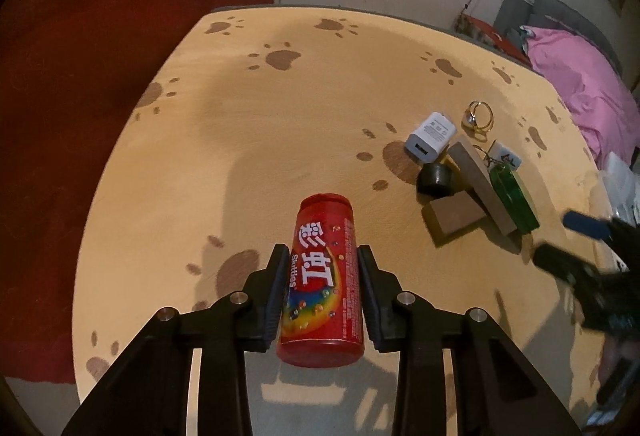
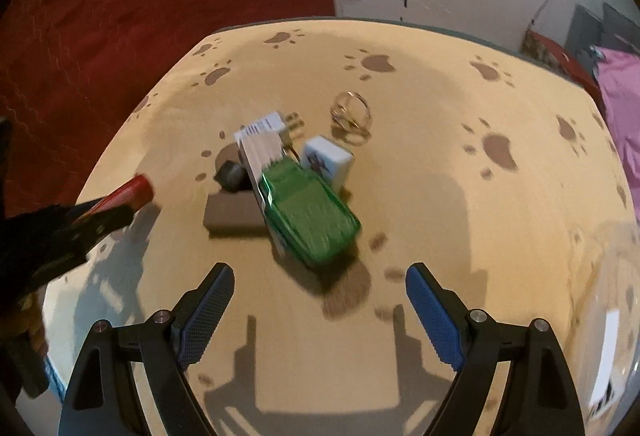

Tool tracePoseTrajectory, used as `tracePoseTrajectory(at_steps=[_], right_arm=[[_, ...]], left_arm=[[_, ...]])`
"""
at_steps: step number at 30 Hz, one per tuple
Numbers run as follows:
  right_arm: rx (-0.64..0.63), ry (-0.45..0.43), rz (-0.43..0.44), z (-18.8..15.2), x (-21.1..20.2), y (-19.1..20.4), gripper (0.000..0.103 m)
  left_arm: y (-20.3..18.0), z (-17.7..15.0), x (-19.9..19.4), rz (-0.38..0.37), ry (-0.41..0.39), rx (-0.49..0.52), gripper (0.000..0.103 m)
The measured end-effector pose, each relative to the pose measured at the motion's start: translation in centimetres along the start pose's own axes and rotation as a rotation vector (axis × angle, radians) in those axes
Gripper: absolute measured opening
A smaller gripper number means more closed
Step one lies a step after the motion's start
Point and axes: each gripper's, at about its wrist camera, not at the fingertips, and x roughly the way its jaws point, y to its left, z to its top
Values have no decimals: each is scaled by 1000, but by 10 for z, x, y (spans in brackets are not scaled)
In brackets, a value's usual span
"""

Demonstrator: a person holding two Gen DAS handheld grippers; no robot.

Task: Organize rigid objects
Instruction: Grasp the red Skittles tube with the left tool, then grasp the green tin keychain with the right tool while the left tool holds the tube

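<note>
With the left gripper point(image 1: 323, 268) clamped on the red Skittles tube point(image 1: 322, 286) near the table's point(image 1: 240, 116) near edge, lift it straight and level, while the wide-open, empty right gripper point(image 2: 320, 290) lines up squarely over the green case point(image 2: 310, 220).

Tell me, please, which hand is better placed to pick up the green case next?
The right. Its gripper is open and empty, with the green case just ahead of its fingers. The left gripper is shut on the red can.
</note>
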Motion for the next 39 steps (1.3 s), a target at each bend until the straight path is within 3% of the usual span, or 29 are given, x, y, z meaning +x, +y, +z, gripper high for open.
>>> tracePoseTrajectory(at_steps=[8,17,20,25,33,39], right_arm=[[-141,15,-42,25,33,27,90],[-128,37,-22,36,51,30,90],[-136,43,-14,36,50,31,82],[-123,37,-22,37,46,25,59],[-102,23,-11,36,36,21,44],[-61,26,12,29,26,11,43]], left_arm=[[12,-16,-24,-26,-24,-26,35],[19,-26,-30,-33,-18,-37,35],[20,-26,-30,-35,-17,-41,35],[18,-24,-28,-39,-14,-34,35],[9,-21,-25,-43,-7,-16,35],[6,-20,-26,-41,-10,-14,35]])
